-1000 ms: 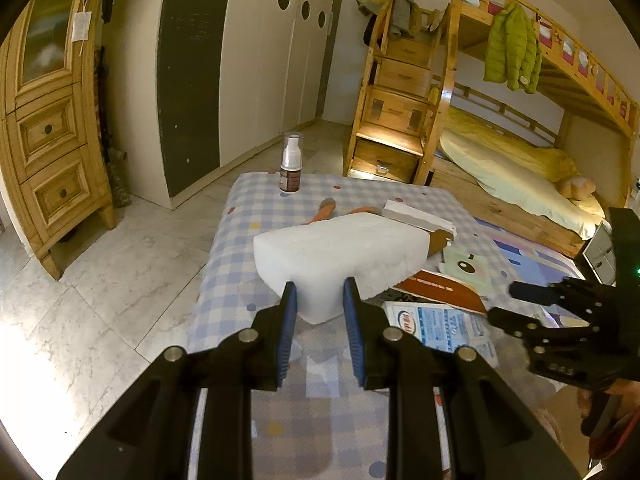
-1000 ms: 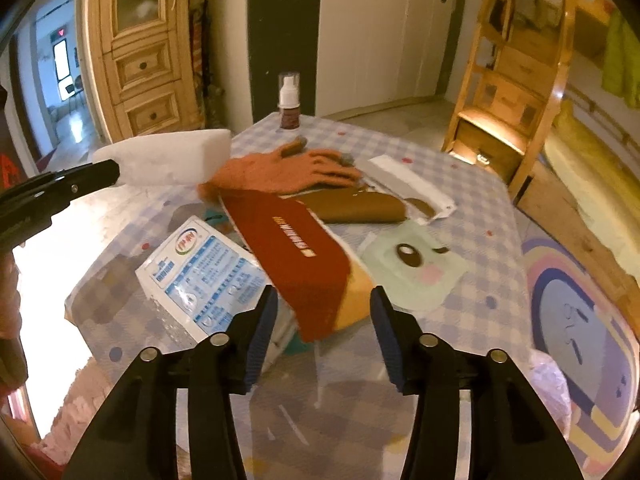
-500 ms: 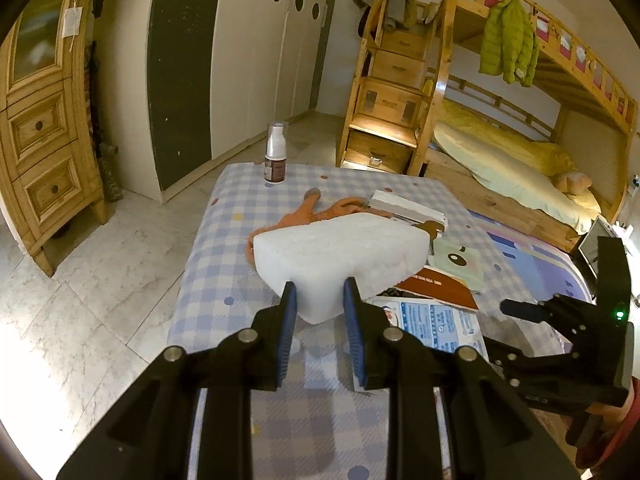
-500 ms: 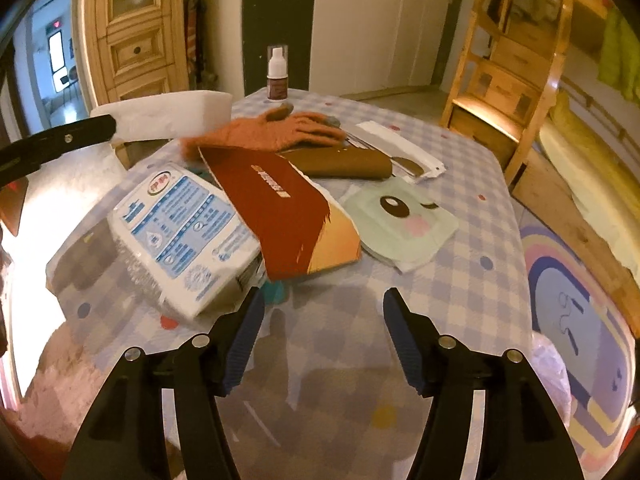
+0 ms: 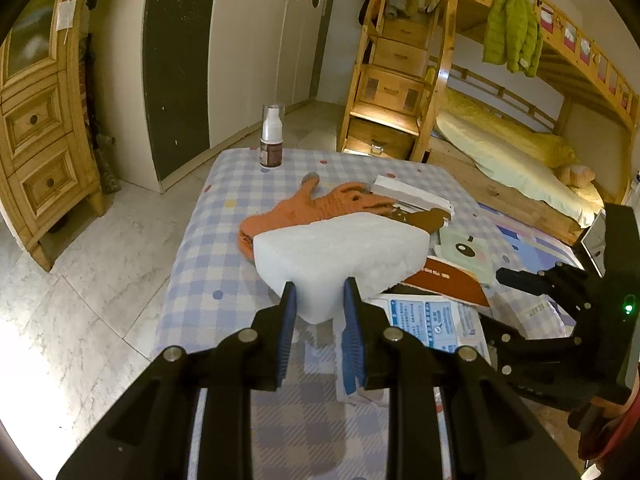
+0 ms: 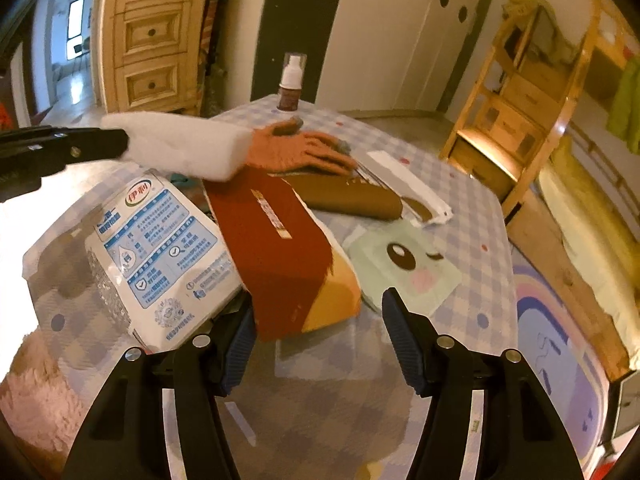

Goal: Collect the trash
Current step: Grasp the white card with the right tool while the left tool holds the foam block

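The left claw [image 5: 318, 312] is gripping a white foam block [image 5: 340, 254] by its near corner, its two blue-padded fingers pressing either side of that corner, and the block is hanging above the checked worktop [image 5: 208, 240] rather than lying on it. In the right wrist view the same block [image 6: 180, 144] is jutting in from 9 o'clock, hovering over the orange glove [image 6: 304, 152].

The right claw [image 6: 318, 332] is standing wide apart with nothing between its fingers, poised low over the near edge of the worktop [image 6: 472, 216]. Just ahead of it, toward 12 o'clock, the red and yellow carton [image 6: 288, 256] is lying flat, its yellow end nearest the claw. The white and blue printed packet [image 6: 160, 256] is lying at 10 o'clock from that claw, touching the carton's left side, with its near corner just beside the left finger. A pale green sheet with a winking face [image 6: 404, 268] is lying at 1 o'clock, beside the carton. Farther back, a brown roll [image 6: 352, 200] and a long white strip [image 6: 404, 188] are lying behind the carton, and a pump bottle [image 6: 290, 88] is standing upright at the far edge.
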`<control>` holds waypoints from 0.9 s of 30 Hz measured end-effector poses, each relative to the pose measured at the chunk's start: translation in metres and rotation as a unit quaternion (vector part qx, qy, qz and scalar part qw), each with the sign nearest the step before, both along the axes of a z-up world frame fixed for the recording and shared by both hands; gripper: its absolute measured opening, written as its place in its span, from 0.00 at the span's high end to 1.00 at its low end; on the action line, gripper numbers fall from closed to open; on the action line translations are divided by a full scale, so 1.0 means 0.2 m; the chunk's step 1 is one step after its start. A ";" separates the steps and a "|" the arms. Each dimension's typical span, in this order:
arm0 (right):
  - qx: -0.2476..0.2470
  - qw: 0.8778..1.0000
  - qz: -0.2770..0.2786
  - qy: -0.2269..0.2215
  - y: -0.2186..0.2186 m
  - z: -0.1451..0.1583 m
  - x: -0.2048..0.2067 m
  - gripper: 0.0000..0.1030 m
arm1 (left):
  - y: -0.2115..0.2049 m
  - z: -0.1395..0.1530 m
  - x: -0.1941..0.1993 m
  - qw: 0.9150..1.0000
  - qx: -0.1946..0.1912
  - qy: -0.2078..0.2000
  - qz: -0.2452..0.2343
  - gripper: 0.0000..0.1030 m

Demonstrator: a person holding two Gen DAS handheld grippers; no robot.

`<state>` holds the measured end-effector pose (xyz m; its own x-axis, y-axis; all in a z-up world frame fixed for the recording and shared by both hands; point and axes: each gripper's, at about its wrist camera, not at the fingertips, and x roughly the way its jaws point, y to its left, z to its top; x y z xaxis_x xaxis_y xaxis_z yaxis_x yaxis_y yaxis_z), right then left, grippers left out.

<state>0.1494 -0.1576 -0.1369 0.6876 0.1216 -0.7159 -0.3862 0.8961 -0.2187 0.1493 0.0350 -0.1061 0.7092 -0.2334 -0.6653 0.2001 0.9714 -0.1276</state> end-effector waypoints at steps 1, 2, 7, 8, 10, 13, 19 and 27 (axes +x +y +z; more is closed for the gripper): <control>-0.001 1.000 0.005 -0.001 0.01 0.00 0.00 0.52 | 0.00 0.00 0.00 1.000 0.001 0.001 0.000 0.78; -0.001 1.000 0.008 -0.002 0.02 0.00 0.00 0.57 | -0.01 0.00 0.00 1.000 0.001 0.001 0.000 0.78; 0.005 1.000 0.015 -0.011 0.03 0.04 -0.02 0.81 | 0.00 0.03 -0.02 1.000 0.000 -0.010 0.007 0.78; 0.010 1.000 0.009 -0.014 0.03 0.06 -0.02 0.86 | 0.00 0.06 -0.03 1.000 -0.001 -0.017 0.009 0.78; 0.025 1.000 -0.004 -0.016 0.00 0.08 -0.02 0.89 | 0.01 0.09 -0.04 1.000 -0.001 -0.027 0.013 0.78; 0.064 0.997 -0.041 -0.015 -0.08 0.13 -0.01 0.95 | 0.00 0.15 -0.06 0.999 -0.001 -0.039 0.017 0.78; 0.118 0.987 -0.111 -0.020 -0.26 0.21 -0.05 0.98 | -0.06 0.22 -0.12 0.998 0.001 -0.061 0.012 0.78; 0.190 0.966 -0.170 -0.044 -0.52 0.32 -0.25 1.00 | -0.21 0.24 -0.21 0.997 0.004 -0.069 -0.020 0.78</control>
